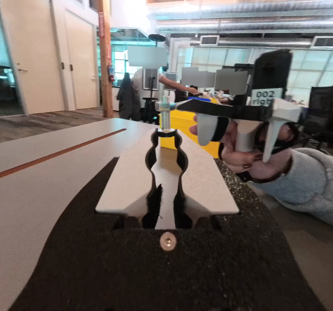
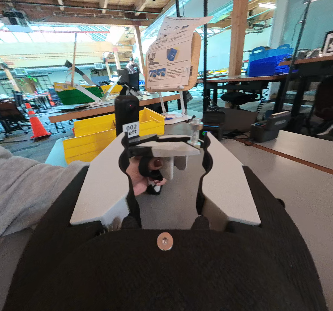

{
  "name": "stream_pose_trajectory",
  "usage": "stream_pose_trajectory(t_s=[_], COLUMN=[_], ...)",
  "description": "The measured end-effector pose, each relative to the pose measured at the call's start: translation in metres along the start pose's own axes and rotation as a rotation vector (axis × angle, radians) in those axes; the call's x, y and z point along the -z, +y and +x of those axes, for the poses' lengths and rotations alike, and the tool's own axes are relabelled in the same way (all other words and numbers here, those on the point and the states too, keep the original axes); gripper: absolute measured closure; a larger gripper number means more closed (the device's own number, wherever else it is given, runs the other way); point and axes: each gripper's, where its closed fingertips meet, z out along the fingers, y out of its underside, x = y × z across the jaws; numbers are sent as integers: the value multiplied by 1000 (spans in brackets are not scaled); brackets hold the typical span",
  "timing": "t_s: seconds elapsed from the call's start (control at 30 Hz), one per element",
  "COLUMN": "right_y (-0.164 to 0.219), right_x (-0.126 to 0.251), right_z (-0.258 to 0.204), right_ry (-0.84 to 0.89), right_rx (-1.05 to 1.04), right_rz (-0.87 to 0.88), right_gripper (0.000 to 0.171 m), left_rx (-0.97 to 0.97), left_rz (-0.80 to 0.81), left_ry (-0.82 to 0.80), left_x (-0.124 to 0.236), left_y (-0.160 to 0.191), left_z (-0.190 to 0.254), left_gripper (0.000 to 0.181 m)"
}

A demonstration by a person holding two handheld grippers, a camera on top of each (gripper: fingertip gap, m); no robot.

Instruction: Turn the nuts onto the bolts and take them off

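Note:
A silver bolt (image 1: 165, 122) stands upright with a silver nut (image 1: 162, 106) threaded high on its shaft. My left gripper (image 1: 165, 133) is shut on the bolt's head and holds it above the grey table (image 1: 45, 176). My right gripper (image 1: 177, 106) comes in from the right, level with the nut, its tip beside the nut. In the right wrist view my right gripper (image 2: 165, 136) is open wide. The bolt (image 2: 194, 132) and nut (image 2: 195, 124) stand just inside its right fingertip (image 2: 207, 140). The left gripper (image 2: 195, 144) shows there too, clamping the bolt's head.
Yellow bins (image 2: 97, 140) sit at the table's far edge behind the grippers. A paper sheet on a wooden stand (image 2: 173, 59) and black devices (image 2: 214, 123) stand farther back. An orange cone (image 2: 36, 122) is on the floor. People work at distant desks (image 1: 180, 86).

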Motion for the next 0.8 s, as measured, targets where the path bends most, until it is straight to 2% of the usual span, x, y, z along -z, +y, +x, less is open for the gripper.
stream_pose_trajectory(t_s=[0.1, 0.17, 0.27, 0.33, 0.4, 0.47, 0.53, 0.6, 0.73, 0.8], right_y=[1, 2, 2, 2, 0, 1, 2, 4, 4, 1], right_x=[-2, -3, -3, -2, 1, 0, -1, -2, 1, 5], right_z=[-2, -5, -7, -3, -2, 2, 1, -3, -4, -2], right_ry=[-6, -20, -22, -21, -33, 2, 1, -27, -51, -65], right_rx=[1, 6, 14, -2, -28, -21, -15, -24, -19, -26], right_rz=[1, -5, -4, -12, 4, 3, -5, -8, -21, -19], right_gripper=[85, 85, 84, 82, 92, 87, 85, 85, 88, 102], left_rx=[-32, -32, -14, -6, 7, 3, -5, -21, 14, 56], left_rz=[-47, -93, -91, -71, -70, -49, -41, -71, -34, -4], left_ry=[227, 287, 181, 45, -27, 60, 214, 281, 127, 93], left_x=[-9, -15, -16, -11, -5, -5, -7, -11, -10, -2], left_y=[8, 18, 19, 14, 12, 8, 7, 12, 8, 2], left_z=[43, 57, 39, 14, -1, 10, 38, 53, 26, 12], left_gripper=[166, 166, 166, 167, 166, 166, 166, 166, 166, 166])
